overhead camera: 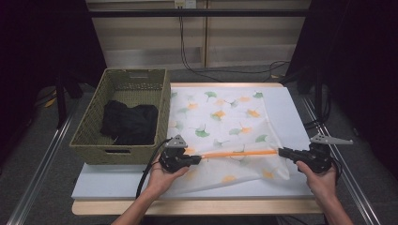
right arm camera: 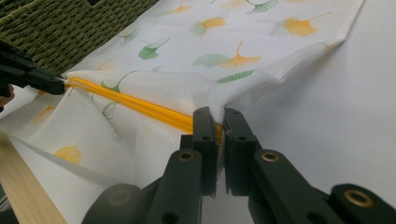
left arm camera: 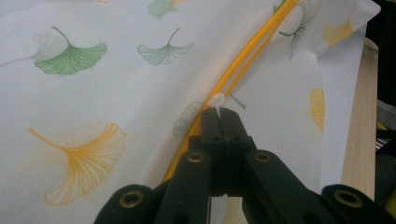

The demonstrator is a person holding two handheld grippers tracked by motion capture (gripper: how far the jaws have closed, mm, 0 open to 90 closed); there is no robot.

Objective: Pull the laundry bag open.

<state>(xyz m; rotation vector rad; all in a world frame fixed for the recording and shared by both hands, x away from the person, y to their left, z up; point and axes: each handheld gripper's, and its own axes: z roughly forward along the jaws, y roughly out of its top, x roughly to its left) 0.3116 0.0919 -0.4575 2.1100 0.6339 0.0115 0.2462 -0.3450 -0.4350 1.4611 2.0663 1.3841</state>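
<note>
Left hand-held gripper [overhead camera: 199, 159] and right hand-held gripper [overhead camera: 280, 151], high view: both clenched on the bag [overhead camera: 225, 126], zipper [overhead camera: 239, 153] stretched over the surface [overhead camera: 291, 117]. Left gripper view: jaws pinch the pull tab [left arm camera: 216, 100]. Right gripper view: jaws clamp the zipper end; overpulling could slip the tab

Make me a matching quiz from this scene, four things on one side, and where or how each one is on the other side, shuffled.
Things:
1. black garment
2. woven basket
3. left tongs
4. right tongs

Places or states:
A. shut on the right end of the orange zipper
B. bundled inside the basket
C. shut on the white zipper pull
D. at the table's left side, beside the leaf-print laundry bag

Pairs: 1-B, 2-D, 3-C, 4-A
</note>
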